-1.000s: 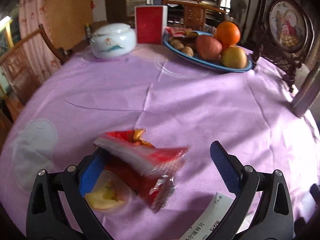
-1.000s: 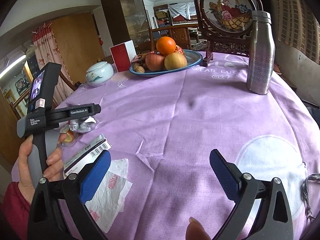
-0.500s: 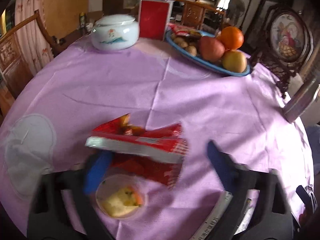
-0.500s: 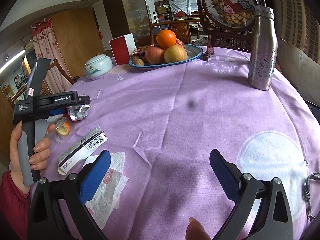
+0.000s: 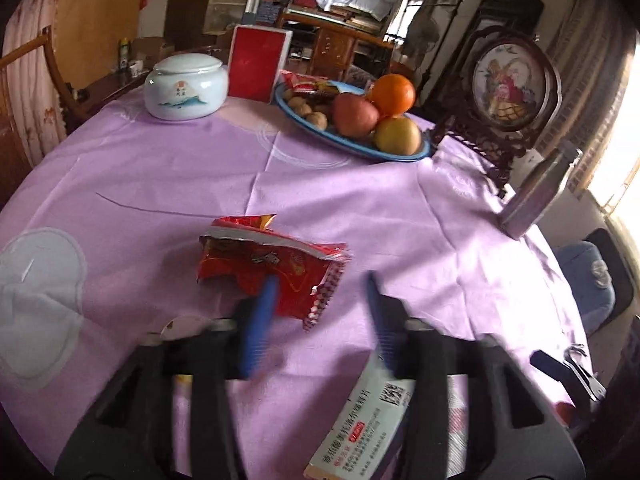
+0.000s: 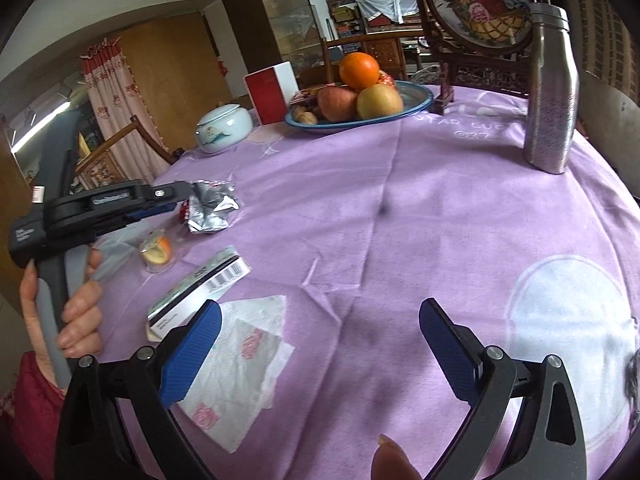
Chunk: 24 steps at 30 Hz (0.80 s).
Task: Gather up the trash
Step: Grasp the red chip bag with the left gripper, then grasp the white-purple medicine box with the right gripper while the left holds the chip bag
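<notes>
A torn red snack wrapper (image 5: pixel 276 268) lies on the purple tablecloth; its silver inside shows in the right wrist view (image 6: pixel 210 210). My left gripper (image 5: pixel 320 296) hovers just behind it, blurred, its jaws partly closed but still apart, holding nothing. A clear cup with fruit scraps (image 6: pixel 158 250), a flat medicine box (image 6: pixel 200 286) (image 5: pixel 360 420) and a crumpled printed napkin (image 6: pixel 236 364) lie near the table's front. My right gripper (image 6: pixel 320 344) is wide open and empty over bare cloth, right of the napkin.
At the back stand a blue fruit plate (image 5: pixel 352 146), a white lidded jar (image 5: pixel 184 86), a red box (image 5: pixel 258 64), a framed ornament (image 5: pixel 510 88) and a steel bottle (image 6: pixel 550 88). A wooden chair (image 6: pixel 120 148) stands at the left edge.
My left gripper pulled back and up from the wrapper and its jaws narrowed; the wrapper now lies flat ahead of it. The right gripper stayed still and open.
</notes>
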### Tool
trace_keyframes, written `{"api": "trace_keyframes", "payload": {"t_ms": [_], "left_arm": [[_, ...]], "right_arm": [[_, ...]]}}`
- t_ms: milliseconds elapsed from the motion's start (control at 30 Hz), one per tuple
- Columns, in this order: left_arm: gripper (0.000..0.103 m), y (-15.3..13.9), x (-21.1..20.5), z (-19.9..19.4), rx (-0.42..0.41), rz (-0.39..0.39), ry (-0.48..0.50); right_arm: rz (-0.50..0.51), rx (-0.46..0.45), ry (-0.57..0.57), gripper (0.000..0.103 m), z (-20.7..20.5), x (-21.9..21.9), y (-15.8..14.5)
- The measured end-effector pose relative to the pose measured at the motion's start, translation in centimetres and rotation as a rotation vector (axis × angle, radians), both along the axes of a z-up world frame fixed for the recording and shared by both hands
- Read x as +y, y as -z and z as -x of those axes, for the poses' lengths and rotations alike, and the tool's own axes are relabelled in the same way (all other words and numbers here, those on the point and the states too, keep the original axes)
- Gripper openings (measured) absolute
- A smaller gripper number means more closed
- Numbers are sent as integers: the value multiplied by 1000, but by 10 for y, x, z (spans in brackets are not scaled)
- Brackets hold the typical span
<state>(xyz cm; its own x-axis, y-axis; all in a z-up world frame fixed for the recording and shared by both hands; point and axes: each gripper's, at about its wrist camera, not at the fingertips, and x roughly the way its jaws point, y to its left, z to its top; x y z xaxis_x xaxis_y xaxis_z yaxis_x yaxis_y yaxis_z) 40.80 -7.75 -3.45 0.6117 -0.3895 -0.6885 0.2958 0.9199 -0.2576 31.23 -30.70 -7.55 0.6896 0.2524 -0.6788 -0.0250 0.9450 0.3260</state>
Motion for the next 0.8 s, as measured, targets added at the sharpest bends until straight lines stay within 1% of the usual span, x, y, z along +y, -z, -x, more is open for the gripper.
{"api": "trace_keyframes", "payload": {"t_ms": [33,67,100,133,167,200,233,267,367,433,467,500,533,567,600,667,733,800], "left_arm": [[75,-1,-2,-2,-14,-11,-23],[86,-3,-2,-3,-38,-25,-46],[94,-7,-3,-3,-76,-47,-80],[98,-11,-3,-5,-117,-75,-121],[97,-12,-2,-9,-134,-97,-151],[97,-10,-2,-16,-132,-117,-169],[97,-5,-1,-27,-102,-125,-174],[97,0,-1,-37,-62,-116,-161],[97,18,-5,-59,68,-83,-71],[97,32,-9,-70,147,-112,-57],[97,38,-10,-73,172,-126,-57],[95,44,-10,-75,198,-129,-56],[94,46,-11,-74,198,-132,-58],[76,45,-12,-72,177,-143,-57],[70,44,-13,-71,172,-140,-39],[63,41,-10,-69,159,-96,-31],[62,36,-5,-63,125,-84,-46],[62,26,-1,-57,92,-50,-53]], "right_arm": [[-8,1,-2,97,0,1,0],[-15,0,-3,97,0,1,-1],[-18,-2,-3,97,0,0,-1],[-17,-4,-2,97,0,0,-1],[-15,-5,-1,97,0,0,-2],[-15,-4,1,97,-1,0,-1],[-18,-1,2,97,-1,-1,-1],[-23,3,1,97,-1,-1,-1],[-25,5,-3,97,-1,0,0],[-15,7,-6,97,-1,1,0],[-10,9,-7,97,-2,2,1],[-3,10,-9,97,-2,3,1],[0,10,-10,97,-2,4,1],[5,9,-10,97,-2,4,1],[10,8,-9,97,-2,4,1],[17,7,-4,97,-1,3,1],[19,10,-1,97,-1,3,2],[18,17,4,98,-2,1,4]]}}
